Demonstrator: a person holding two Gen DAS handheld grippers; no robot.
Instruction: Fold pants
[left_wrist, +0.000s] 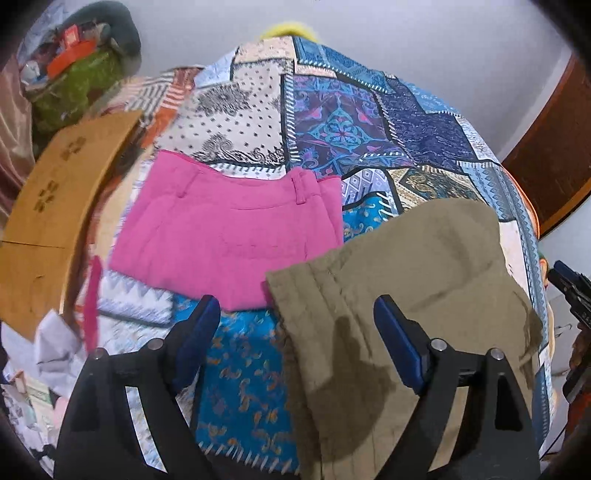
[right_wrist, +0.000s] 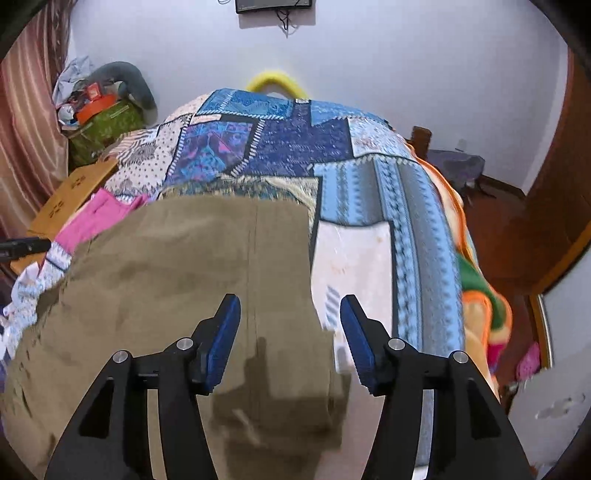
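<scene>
Bedroom, pale walls, bed with a patchwork bedspread (left_wrist: 362, 122) in blue, purple and cream panels; I stand at its near end with one tool in each hand.

Item 1: olive-khaki pants (left_wrist: 399, 295). They lie flat on the bedspread toward the near right part of the bed, reaching down to the bottom edge of both views. A long seam runs up the cloth in the right wrist view. Darker patches, which may be shadow, sit on the fabric near my fingers.

Item 2: pink pants (left_wrist: 229, 236). Folded into a compact block, waistband and belt loops on the far side, lying to the left of the khaki pair; the two edges meet or nearly meet at the pink block's near right corner.

Item 3: my left hand-held gripper (left_wrist: 295, 317). Fingers spread wide, nothing between them. It hovers over the left edge of the khaki pants, one blue pad (left_wrist: 199, 325) over the bedspread, the other over the cloth.

Item 4: my right hand-held gripper (right_wrist: 290, 321). Also spread wide and holding nothing, poised over the right edge of the khaki pants, with the right pad (right_wrist: 356, 339) over the cream panel.

Item 5: cardboard box (left_wrist: 48, 206), left of the bed.

Item 6: heap of clutter (right_wrist: 99, 107) in the far left corner, beside a pinkish curtain (right_wrist: 26, 140).

Item 7: yellow curved object (right_wrist: 275, 81) beyond the bed's far end; what it is I cannot tell.
</scene>
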